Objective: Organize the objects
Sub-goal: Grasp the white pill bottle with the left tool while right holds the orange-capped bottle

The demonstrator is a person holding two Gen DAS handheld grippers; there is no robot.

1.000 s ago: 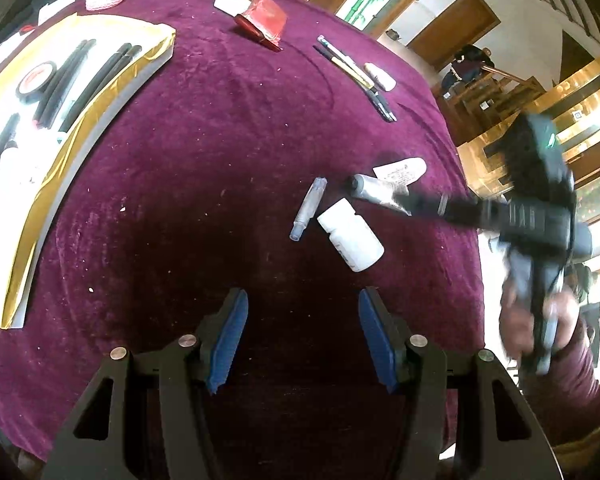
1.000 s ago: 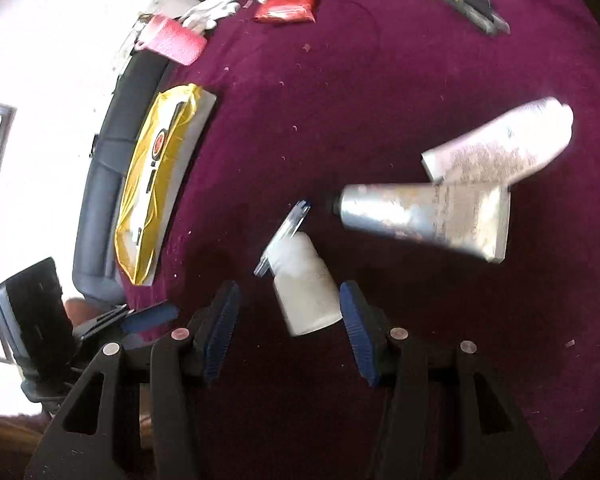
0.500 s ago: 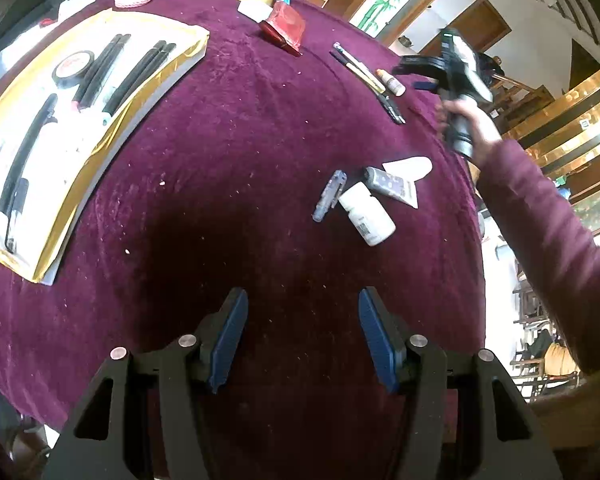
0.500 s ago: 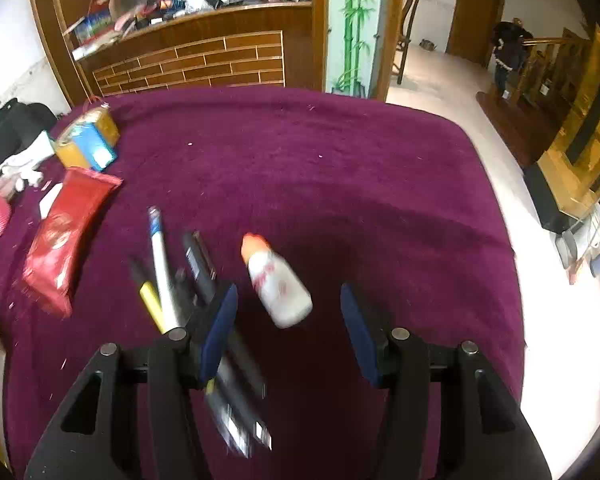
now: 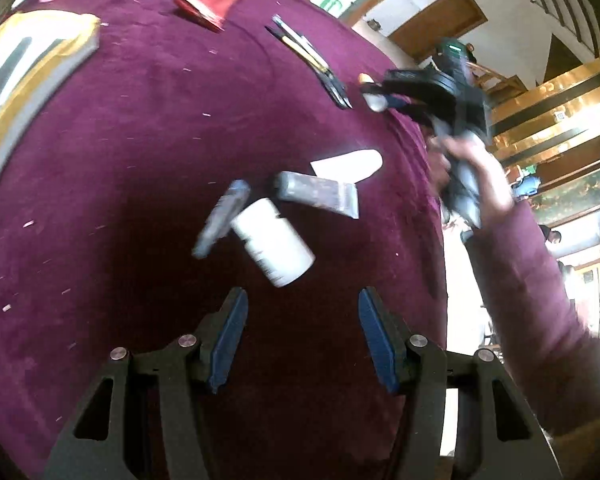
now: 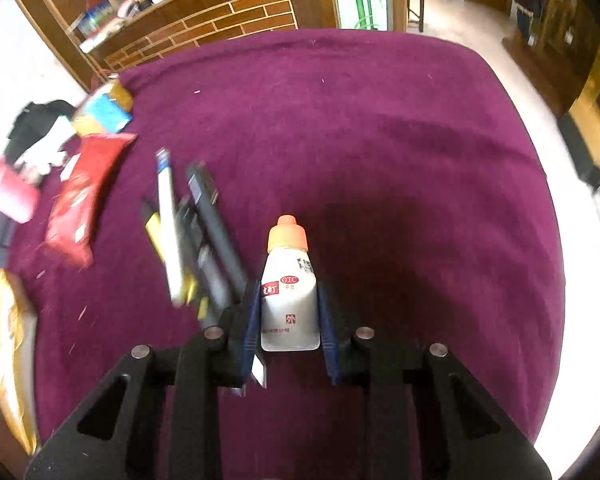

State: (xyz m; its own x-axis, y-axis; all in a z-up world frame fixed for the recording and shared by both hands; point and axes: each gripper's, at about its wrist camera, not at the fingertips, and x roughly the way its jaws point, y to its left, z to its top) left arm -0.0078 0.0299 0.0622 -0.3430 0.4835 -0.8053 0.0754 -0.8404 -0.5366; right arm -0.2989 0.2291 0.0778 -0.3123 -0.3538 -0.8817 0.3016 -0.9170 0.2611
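- Right gripper: its blue pads sit against both flat sides of the small white bottle and the jaws are closing on it, low in the middle of the right wrist view.
- Left gripper stands about half open with nothing between its pads, hovering above the purple cloth, short of the white jar.
- To do this grasp well, I would let the pads finish squeezing across the bottle's wide lower body, not its neck, and lift only once it no longer slips.
- Pens lie just left of the bottle, so a straight lift looks safer than a sideways drag.
- Bottle's long axis runs up the frame along the fingers; its orange cap points away from the camera and its base sits toward the gripper body.
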